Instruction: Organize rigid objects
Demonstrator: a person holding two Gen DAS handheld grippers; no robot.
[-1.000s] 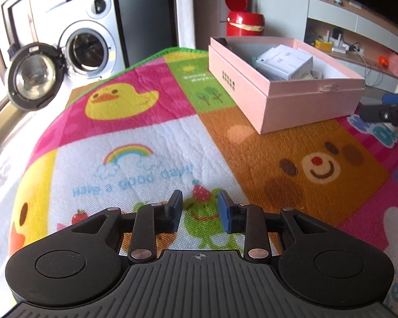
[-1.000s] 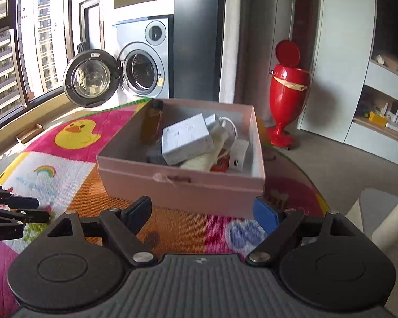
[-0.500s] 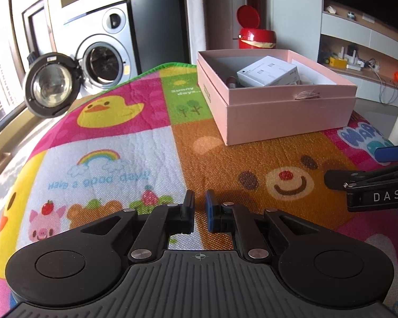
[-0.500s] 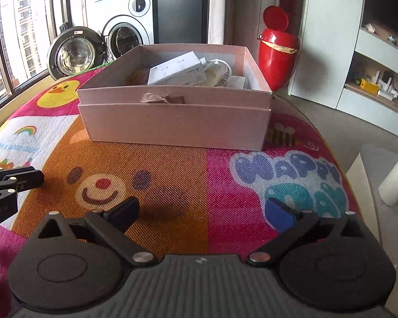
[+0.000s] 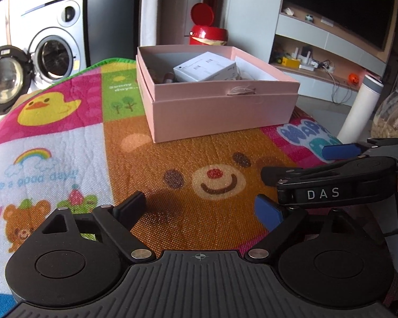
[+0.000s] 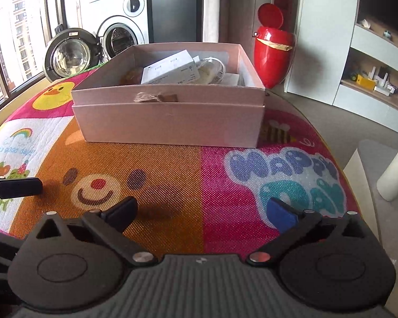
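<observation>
Grippers: left gripper [image 5: 200, 209] jaws opening, empty; right gripper [image 6: 203, 210] spread wide, empty. Pink cardboard box [image 6: 169, 122], upper centre, seemingly overfilled; white carton [image 6: 169, 73] may snag or spill.

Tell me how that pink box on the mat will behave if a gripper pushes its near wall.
The pink box looks like thin cardboard, so its wall may flex. It sits flat and wide on the mat, so it will probably slide, not tip; the woven surface may drag. Its loose contents, like the white carton, could shift.
</observation>
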